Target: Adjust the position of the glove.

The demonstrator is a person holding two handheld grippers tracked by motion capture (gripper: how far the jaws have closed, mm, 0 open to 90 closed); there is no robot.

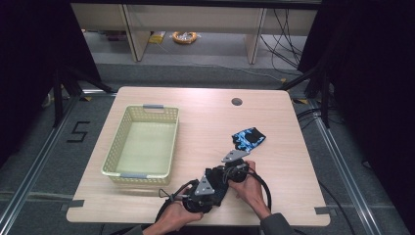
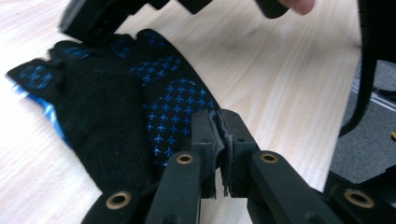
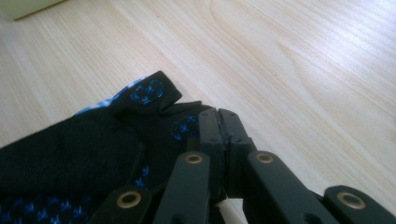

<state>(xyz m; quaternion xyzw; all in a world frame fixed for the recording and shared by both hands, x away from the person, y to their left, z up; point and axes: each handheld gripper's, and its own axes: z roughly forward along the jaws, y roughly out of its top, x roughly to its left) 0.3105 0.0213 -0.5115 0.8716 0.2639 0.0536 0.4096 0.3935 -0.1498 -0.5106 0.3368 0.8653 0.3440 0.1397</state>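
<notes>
Evenly lit from above; bench (image 1: 205, 122) bright, no hard glare on the wood. Surroundings left and right fall to near black. Soft, short shadow under the basket (image 1: 142, 142) at its near edge. High view slightly soft, low in detail; straight edges bow a little toward the corners. Gripper views brighter: wood grain sharp at mid range, near claw parts and top edge blurred. Black glove (image 2: 112, 107) swallows detail; blue print crisp only at centre.

Left gripper (image 2: 219, 128): jaws pinched tight on the glove's edge.
Glove (image 2: 116, 107): black, blue-dotted, lying left of the gripper on the desk (image 2: 280, 79).
</notes>
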